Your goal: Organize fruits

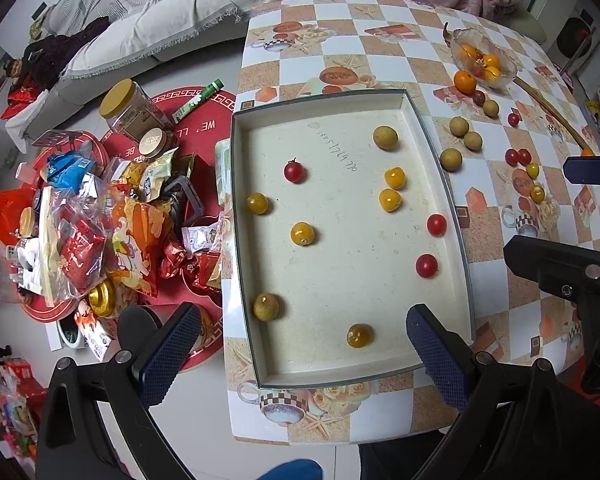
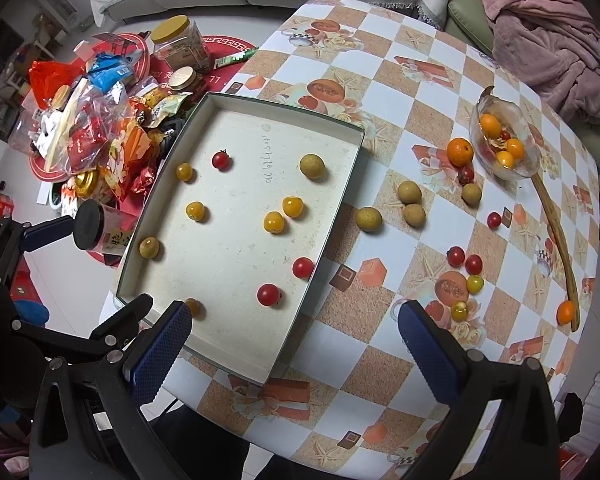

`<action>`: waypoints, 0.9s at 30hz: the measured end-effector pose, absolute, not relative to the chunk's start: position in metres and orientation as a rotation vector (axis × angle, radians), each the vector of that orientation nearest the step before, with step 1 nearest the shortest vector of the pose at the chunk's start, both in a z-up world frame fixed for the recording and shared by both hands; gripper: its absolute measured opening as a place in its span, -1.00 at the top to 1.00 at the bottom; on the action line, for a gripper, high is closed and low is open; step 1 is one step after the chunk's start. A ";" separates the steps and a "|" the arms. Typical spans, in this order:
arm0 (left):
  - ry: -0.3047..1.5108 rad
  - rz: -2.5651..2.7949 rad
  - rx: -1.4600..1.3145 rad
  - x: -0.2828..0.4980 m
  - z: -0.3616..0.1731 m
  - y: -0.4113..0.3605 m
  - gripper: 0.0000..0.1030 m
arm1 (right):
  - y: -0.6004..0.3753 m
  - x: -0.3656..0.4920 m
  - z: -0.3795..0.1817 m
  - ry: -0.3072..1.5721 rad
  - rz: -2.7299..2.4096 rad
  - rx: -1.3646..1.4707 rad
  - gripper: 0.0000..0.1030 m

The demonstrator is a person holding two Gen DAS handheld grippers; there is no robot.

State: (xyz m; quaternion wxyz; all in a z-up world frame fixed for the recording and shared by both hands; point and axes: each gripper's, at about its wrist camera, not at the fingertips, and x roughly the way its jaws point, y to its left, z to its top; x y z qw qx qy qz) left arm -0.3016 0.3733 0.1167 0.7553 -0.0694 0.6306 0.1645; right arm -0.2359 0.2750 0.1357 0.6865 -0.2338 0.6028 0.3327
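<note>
Both the left gripper and right gripper hover spread and empty over the table edge, the fruit-dotted tray ahead of the left, loose fruits ahead-right of the right.

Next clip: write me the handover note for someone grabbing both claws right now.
Left claw: open, empty, over the tray's near end.
Right claw: open, empty, over the tray's near right corner.
Tray holds ten small fruits: three red tomatoes, five yellow, two longans.
Still loose on the table: longans, red tomatoes, an orange; more sit in the glass bowl.
Left: gather those.
</note>
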 end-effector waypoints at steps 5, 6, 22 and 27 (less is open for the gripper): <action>1.378 0.359 -0.147 -0.304 0.118 0.370 -1.00 | 0.274 -0.237 0.135 1.349 0.743 -0.524 -1.00; 1.378 0.359 -0.145 -0.304 0.118 0.369 -1.00 | 0.274 -0.237 0.135 1.350 0.743 -0.525 -1.00; 1.388 0.338 -0.120 -0.301 0.119 0.359 -1.00 | 0.272 -0.241 0.133 1.352 0.743 -0.533 -1.00; 1.394 0.335 -0.118 -0.301 0.117 0.357 -1.00 | 0.272 -0.242 0.131 1.344 0.747 -0.547 -1.00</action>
